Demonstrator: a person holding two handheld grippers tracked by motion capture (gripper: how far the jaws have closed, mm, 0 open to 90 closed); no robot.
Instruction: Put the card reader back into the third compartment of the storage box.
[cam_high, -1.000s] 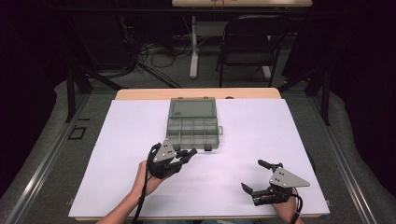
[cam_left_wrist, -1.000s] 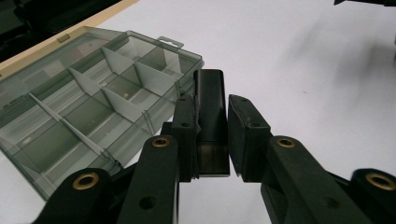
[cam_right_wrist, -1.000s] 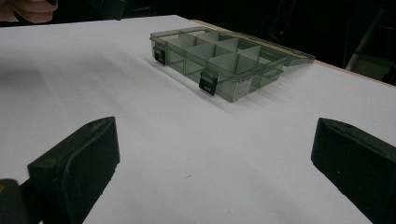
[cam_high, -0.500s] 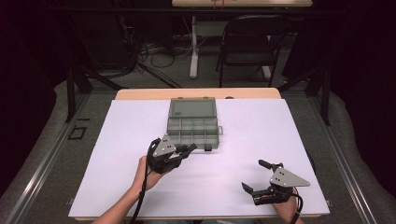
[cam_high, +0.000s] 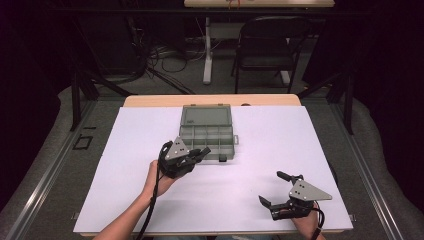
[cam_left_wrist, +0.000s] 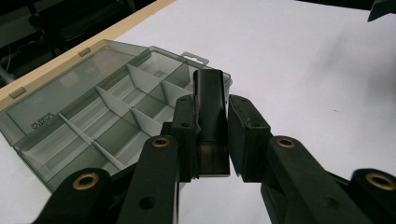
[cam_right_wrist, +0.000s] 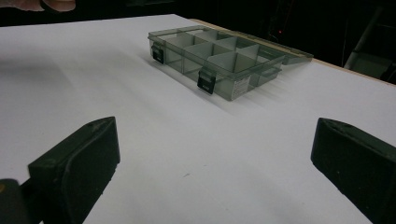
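Two grippers are in my hands at a table (cam_high: 150, 102) covered by a big white sheet (cam_high: 125, 170). My left gripper (cam_high: 197, 155) is up near the middle of the sheet, just beside the front left corner of a grey plastic box (cam_high: 207, 136). Its jaws are squeezed onto a small black block (cam_left_wrist: 211, 119), with one pad on each side of it. In the left gripper view the block sticks up past the pads (cam_left_wrist: 247, 135) and its tip lies over the near edge of the box.

The box is see-through grey and split into little rooms by thin walls. Its lid (cam_high: 205, 115) is flipped open and lies flat behind it, reaching close to the far edge of the sheet, where a strip of bare wood shows. Two dark latches (cam_right_wrist: 205, 82) hang on the front wall of the box.

My right gripper (cam_high: 280, 192) rests low on the sheet near the front right corner, well apart from the box. Its jaws are spread wide with nothing between them. Lots of bare white sheet lies between that gripper and the box, and more on the left side. A dark chair (cam_high: 265, 47) stands past the far end of the table.
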